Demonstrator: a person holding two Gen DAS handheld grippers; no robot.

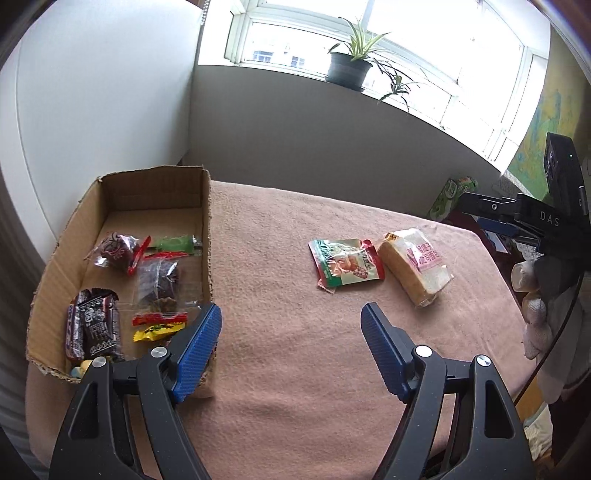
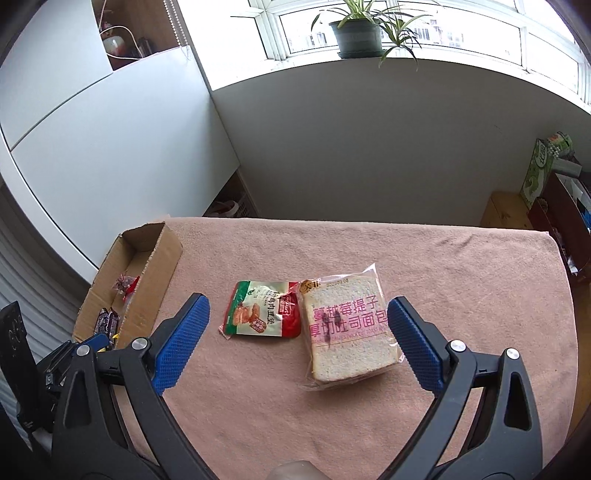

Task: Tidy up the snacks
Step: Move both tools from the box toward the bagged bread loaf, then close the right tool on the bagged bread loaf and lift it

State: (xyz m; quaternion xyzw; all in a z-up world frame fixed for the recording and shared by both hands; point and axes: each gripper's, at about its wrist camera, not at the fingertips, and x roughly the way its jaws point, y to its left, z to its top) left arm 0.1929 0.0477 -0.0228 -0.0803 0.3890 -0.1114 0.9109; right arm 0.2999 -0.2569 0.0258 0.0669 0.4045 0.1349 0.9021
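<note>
While both grippers gape empty, bread pack reads "吐司面包"; gripper housing "DAS".

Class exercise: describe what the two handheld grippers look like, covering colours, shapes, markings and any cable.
Each gripper, left and right, has two black forked arms joined by silver round bolts and tipped with blue ribbed pads. In the left wrist view the right gripper's black body bears pale letters "DAS", and a dark cable hangs beside it.

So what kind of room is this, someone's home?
Most likely a lived-in home: a potted plant on the windowsill, a table under a pink cloth, and a cardboard box of snacks beside wrapped bread.
</note>
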